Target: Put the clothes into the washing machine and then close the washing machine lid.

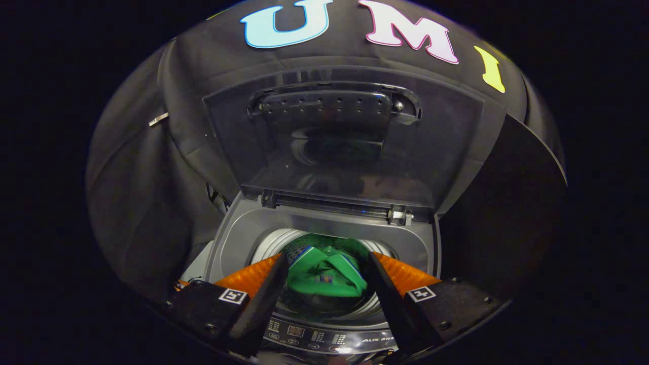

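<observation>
Gripper view: we look down into a grey top-loading washing machine (324,230).
Lid: dark translucent lid (345,147), raised.
Clothes: crumpled green garment (324,276) in the drum.
Gripper (327,266): jaws apart above it, holding nothing.

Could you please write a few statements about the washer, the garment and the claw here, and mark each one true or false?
1. The washing machine lid stands raised open. True.
2. The green garment lies on the control panel. False: it sits in the drum opening, beyond the panel.
3. The claw is open, with the garment seen between its fingers. True.
4. The claw's fingers are pressing on the lid. False: the lid stands well beyond them, untouched.
5. The lid has a perforated insert on its inner face. True.
</observation>
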Demonstrator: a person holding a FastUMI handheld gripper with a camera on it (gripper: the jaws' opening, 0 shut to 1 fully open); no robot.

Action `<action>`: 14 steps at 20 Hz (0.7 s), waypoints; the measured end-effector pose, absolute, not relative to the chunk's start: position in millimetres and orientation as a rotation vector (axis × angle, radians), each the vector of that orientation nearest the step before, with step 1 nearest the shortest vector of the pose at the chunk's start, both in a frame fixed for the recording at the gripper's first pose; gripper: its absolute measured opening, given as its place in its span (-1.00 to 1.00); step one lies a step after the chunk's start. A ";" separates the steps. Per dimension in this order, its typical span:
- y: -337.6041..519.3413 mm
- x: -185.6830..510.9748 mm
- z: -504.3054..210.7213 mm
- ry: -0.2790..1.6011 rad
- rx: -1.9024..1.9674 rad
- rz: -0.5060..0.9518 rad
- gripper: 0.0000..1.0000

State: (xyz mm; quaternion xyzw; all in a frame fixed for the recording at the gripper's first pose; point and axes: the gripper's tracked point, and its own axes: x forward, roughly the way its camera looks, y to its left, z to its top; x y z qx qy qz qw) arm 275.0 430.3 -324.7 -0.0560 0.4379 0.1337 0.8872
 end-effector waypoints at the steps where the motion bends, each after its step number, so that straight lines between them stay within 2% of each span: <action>1: 430.1 275.1 -319.9 0.890 -0.129 0.283 0.96; 9: 442.5 281.1 -241.7 0.654 -0.131 0.302 0.97; 14: 449.1 306.2 -158.3 0.438 -0.054 0.287 0.97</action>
